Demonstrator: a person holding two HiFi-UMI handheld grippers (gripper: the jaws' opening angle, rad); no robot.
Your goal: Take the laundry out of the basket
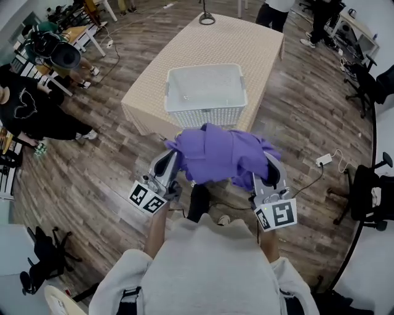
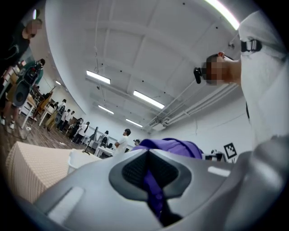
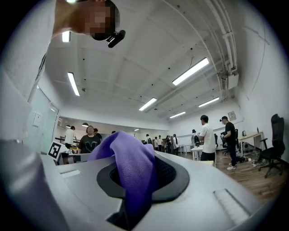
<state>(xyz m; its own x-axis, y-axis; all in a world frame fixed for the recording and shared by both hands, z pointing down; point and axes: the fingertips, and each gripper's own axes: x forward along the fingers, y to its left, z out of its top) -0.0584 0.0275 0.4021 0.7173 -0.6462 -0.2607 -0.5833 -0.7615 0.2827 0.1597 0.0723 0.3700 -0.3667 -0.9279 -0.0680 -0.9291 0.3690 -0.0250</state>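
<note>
A purple garment (image 1: 221, 154) hangs bunched between my two grippers, in front of the table and above the floor. My left gripper (image 1: 175, 161) is shut on its left edge; purple cloth (image 2: 153, 189) is pinched between the dark pads. My right gripper (image 1: 268, 166) is shut on the right edge, with a fold of the cloth (image 3: 133, 173) draped over its pads. The white lattice laundry basket (image 1: 206, 117) stands on the near end of the table and shows nothing inside. Both grippers point upward towards the ceiling.
The table (image 1: 246, 43) has a beige checked cloth, with a black ring-shaped thing (image 1: 207, 18) at its far end. People sit at the left (image 1: 31, 111) and stand at the far right (image 1: 320, 18). A power strip and cable (image 1: 324, 160) lie on the wooden floor.
</note>
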